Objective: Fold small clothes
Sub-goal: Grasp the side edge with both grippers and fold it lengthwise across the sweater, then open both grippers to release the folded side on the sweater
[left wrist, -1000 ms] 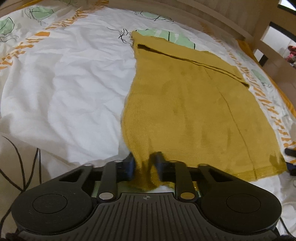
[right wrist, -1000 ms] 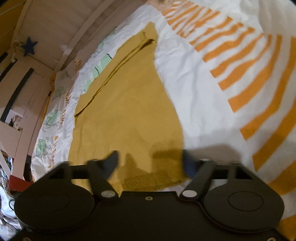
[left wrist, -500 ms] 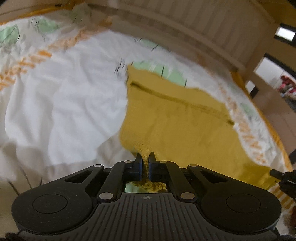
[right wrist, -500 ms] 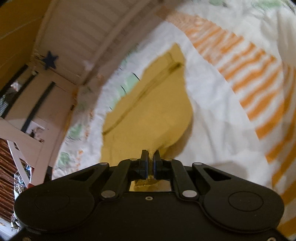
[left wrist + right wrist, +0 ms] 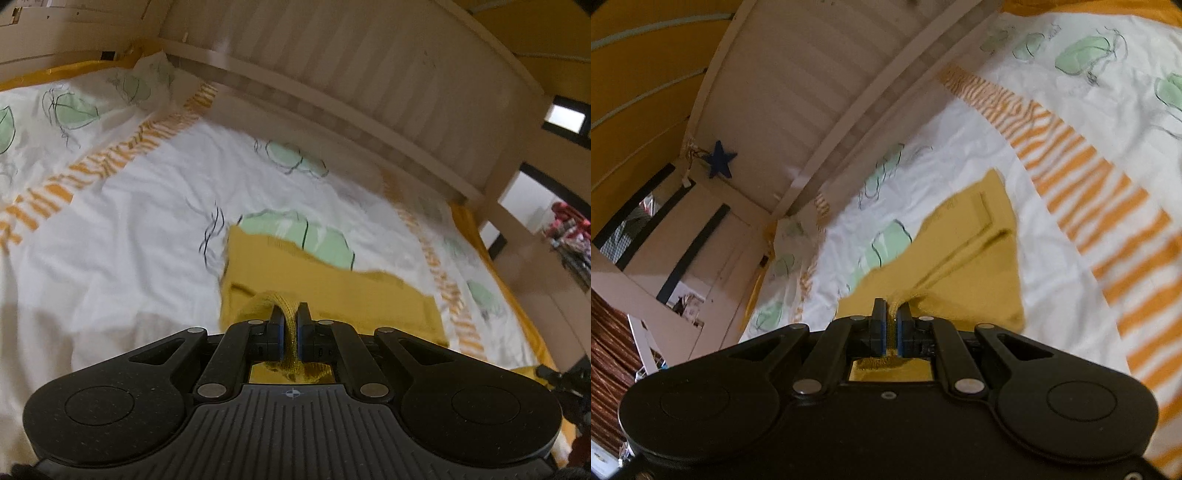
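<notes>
A mustard-yellow knit garment (image 5: 332, 291) lies on a bed with its near hem lifted off the cover. My left gripper (image 5: 290, 314) is shut on one hem corner, the knit edge bunched between its pads. In the right wrist view the same yellow garment (image 5: 975, 266) hangs down from my right gripper (image 5: 892, 310), which is shut on the other hem corner. The far end of the garment still rests flat on the cover, near a green leaf print (image 5: 310, 236). Part of the right gripper (image 5: 561, 380) shows at the right edge of the left wrist view.
The bed cover (image 5: 129, 229) is white with orange stripes and green leaves. A pale slatted bed rail (image 5: 369, 85) runs along the far side. Beyond it stand a doorway (image 5: 539, 214) and a post with a blue star (image 5: 718, 160).
Both grippers closed on the garment's near hem corners and rose, lifting that hem off the bed. The views now tilt up toward the bed rail, and the visible flat part of the garment has shrunk.
</notes>
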The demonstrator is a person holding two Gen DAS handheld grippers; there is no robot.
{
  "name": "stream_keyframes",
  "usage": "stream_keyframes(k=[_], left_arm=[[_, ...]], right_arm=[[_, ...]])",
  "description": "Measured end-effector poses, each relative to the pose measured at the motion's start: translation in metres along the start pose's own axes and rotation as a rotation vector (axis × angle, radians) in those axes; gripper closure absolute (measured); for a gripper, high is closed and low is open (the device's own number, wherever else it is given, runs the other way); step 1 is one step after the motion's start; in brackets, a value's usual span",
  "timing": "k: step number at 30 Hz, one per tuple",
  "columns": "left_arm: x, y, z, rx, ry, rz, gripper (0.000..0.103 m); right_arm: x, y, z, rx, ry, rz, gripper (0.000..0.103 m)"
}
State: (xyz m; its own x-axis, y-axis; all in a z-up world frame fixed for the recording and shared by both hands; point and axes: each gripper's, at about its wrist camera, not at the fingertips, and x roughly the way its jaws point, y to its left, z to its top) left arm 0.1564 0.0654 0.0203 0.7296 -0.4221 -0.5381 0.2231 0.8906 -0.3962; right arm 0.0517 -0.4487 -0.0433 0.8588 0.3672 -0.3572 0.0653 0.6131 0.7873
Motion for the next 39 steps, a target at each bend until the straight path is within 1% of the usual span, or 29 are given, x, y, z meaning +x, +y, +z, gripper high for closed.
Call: stream_keyframes(k=[3,9,13,18,23,26,32,33,34,36,37,39], left_arm=[[0.019,0.001,0.017,-0.007,-0.013,0.009,0.098],[0.066,0.005,0.05,-0.04,-0.019,0.018,0.098],[0.102,0.01,0.063,-0.054,-0.004,0.028,0.098],[0.15,0.018,0.073,-0.047,0.035,0.071,0.098],[0.197,0.026,0.075,-0.034,0.096,0.114,0.098],[0.216,0.033,0.074,-0.046,0.118,0.128,0.097],[0.241,0.049,0.079,-0.122,0.139,0.136,0.096],[0.242,0.05,0.08,-0.129,0.142,0.137,0.096],[0.243,0.052,0.081,-0.135,0.146,0.136,0.095],[0.244,0.052,0.082,-0.135,0.156,0.141,0.087],[0.241,0.052,0.083,-0.128,0.145,0.156,0.078],[0.235,0.049,0.085,-0.103,0.097,0.185,0.075]], right_arm=[[0.016,-0.003,0.016,0.009,-0.007,0.003,0.09],[0.064,-0.009,0.053,0.002,-0.016,-0.019,0.09],[0.1,-0.019,0.075,-0.002,-0.017,-0.044,0.09],[0.148,-0.036,0.094,0.005,0.005,-0.087,0.09],[0.191,-0.052,0.106,0.006,0.027,-0.134,0.09],[0.209,-0.059,0.11,0.009,0.039,-0.158,0.09],[0.225,-0.068,0.112,-0.007,0.048,-0.205,0.089],[0.227,-0.068,0.114,-0.013,0.045,-0.213,0.088],[0.228,-0.069,0.114,-0.018,0.041,-0.219,0.083],[0.227,-0.07,0.116,-0.018,0.026,-0.226,0.083],[0.225,-0.07,0.117,-0.016,0.014,-0.23,0.082],[0.22,-0.069,0.12,-0.021,-0.007,-0.246,0.082]])
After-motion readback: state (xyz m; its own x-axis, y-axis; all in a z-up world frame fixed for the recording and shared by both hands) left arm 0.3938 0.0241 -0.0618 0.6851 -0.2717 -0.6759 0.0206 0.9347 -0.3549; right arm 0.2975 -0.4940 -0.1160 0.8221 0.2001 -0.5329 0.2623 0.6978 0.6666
